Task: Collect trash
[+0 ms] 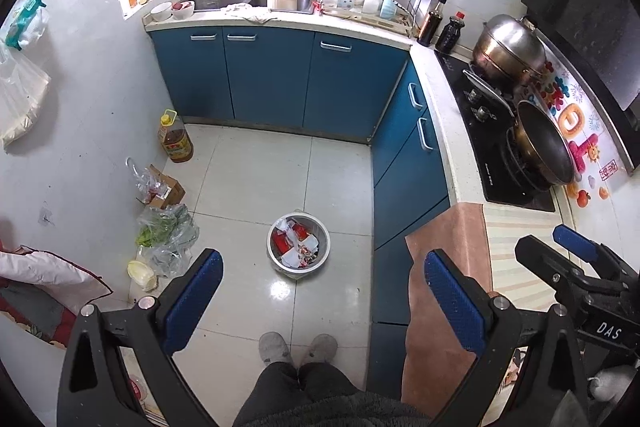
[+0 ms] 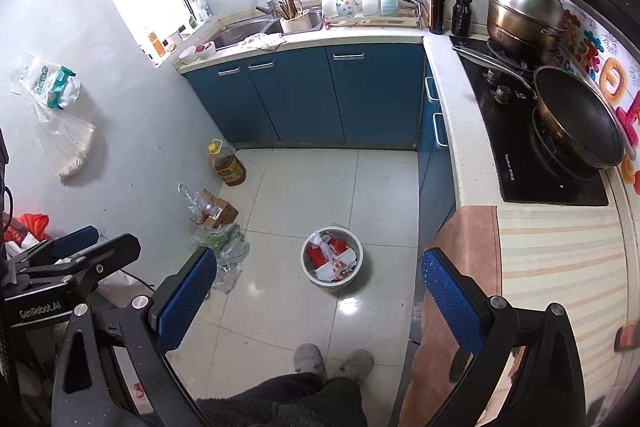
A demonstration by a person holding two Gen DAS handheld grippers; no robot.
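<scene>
Blue-padded left gripper (image 1: pixel 320 301) and right gripper (image 2: pixel 316 297) both gape wide and empty, the round white trash-filled bin (image 1: pixel 299 247) ahead on the floor between their fingers.

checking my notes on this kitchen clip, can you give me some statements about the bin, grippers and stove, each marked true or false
1. The trash bin stands on the floor and holds red and white wrappers. True.
2. The left gripper grips a wrapper. False: it is open and empty.
3. The right gripper is open. True.
4. The wok sits in the sink. False: it is on the stove.
5. The oil bottle lies tipped over. False: it stands upright by the wall.
</scene>
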